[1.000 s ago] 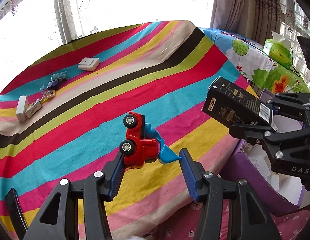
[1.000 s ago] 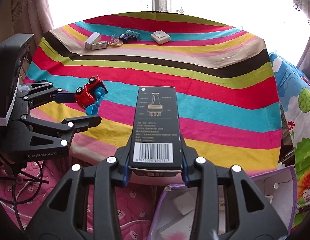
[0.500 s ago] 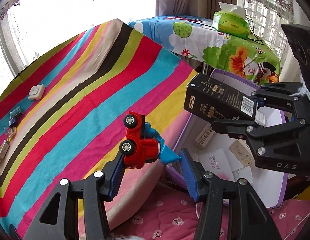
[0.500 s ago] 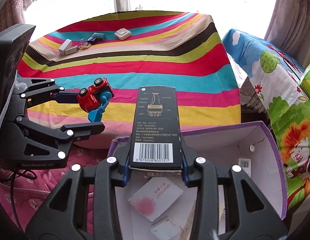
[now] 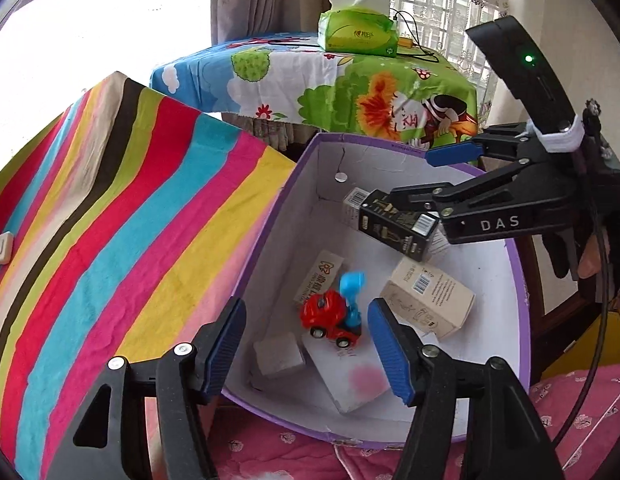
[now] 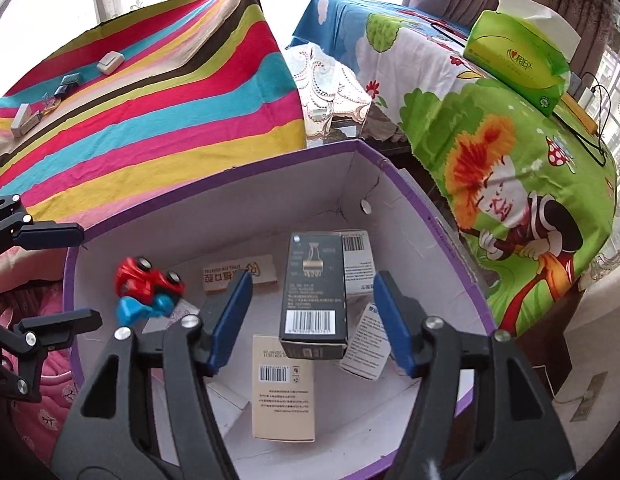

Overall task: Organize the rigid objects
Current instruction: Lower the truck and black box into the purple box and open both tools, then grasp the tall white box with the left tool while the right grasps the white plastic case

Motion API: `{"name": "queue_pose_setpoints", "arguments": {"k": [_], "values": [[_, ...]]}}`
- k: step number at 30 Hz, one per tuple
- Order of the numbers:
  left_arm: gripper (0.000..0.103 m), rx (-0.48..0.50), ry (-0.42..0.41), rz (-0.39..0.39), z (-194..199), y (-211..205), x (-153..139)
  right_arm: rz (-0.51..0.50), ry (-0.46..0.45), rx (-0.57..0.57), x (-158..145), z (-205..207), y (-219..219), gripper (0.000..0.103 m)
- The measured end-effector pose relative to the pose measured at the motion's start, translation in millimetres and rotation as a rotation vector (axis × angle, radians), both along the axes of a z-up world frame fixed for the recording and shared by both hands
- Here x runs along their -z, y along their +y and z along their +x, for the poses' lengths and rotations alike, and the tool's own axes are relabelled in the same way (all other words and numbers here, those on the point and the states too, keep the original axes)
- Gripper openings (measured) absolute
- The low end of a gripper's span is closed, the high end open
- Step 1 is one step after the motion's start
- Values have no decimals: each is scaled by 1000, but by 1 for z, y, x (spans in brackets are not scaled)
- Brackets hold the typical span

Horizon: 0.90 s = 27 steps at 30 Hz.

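Observation:
Both grippers hang open over a purple-rimmed white box [image 5: 518, 276] [image 6: 466, 268]. My left gripper [image 5: 305, 344] is open and empty; the red toy truck with a blue scoop [image 5: 334, 316] [image 6: 147, 288] is loose inside the box below it. My right gripper [image 6: 312, 316] is open; the black carton [image 6: 314, 292] [image 5: 398, 226] sits between its fingers without touching them, over other cartons in the box. The right gripper also shows in the left wrist view [image 5: 442, 176].
Several white and beige cartons [image 6: 283, 388] [image 5: 428, 300] lie in the box. The striped table [image 5: 109, 220] [image 6: 149, 100] is left of it, with small items at its far edge [image 6: 109, 62]. A cartoon-cloth table carries a green tissue pack [image 5: 358, 28] [image 6: 518, 56].
Both grippers moved from the striped table to over the box and opened. The toy truck and the black carton left the jaws and now are inside the box.

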<state>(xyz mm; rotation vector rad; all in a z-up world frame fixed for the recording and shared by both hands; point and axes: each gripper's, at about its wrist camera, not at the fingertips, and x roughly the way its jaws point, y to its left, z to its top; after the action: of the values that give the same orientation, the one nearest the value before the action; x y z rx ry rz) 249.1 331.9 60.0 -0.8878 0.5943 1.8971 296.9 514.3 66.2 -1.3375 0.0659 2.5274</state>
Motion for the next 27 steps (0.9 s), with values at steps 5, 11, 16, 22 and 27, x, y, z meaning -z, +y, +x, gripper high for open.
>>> {"name": "queue_pose_setpoints", "arguments": {"k": [5, 11, 16, 22, 27], "values": [[71, -247, 34, 38, -60, -57, -5, -17, 45, -72, -11, -24, -22, 73], [78, -646, 30, 44, -144, -166, 11, -36, 68, -324, -6, -107, -101, 75], [79, -910, 43, 46, -188, -254, 26, -20, 115, -523, -6, -209, -179, 82], [81, -1142, -20, 67, -213, -327, 47, -63, 72, -609, 23, -357, -246, 86], [85, -1212, -64, 139, -215, -351, 52, 31, 22, -656, 40, -464, -285, 86]]}}
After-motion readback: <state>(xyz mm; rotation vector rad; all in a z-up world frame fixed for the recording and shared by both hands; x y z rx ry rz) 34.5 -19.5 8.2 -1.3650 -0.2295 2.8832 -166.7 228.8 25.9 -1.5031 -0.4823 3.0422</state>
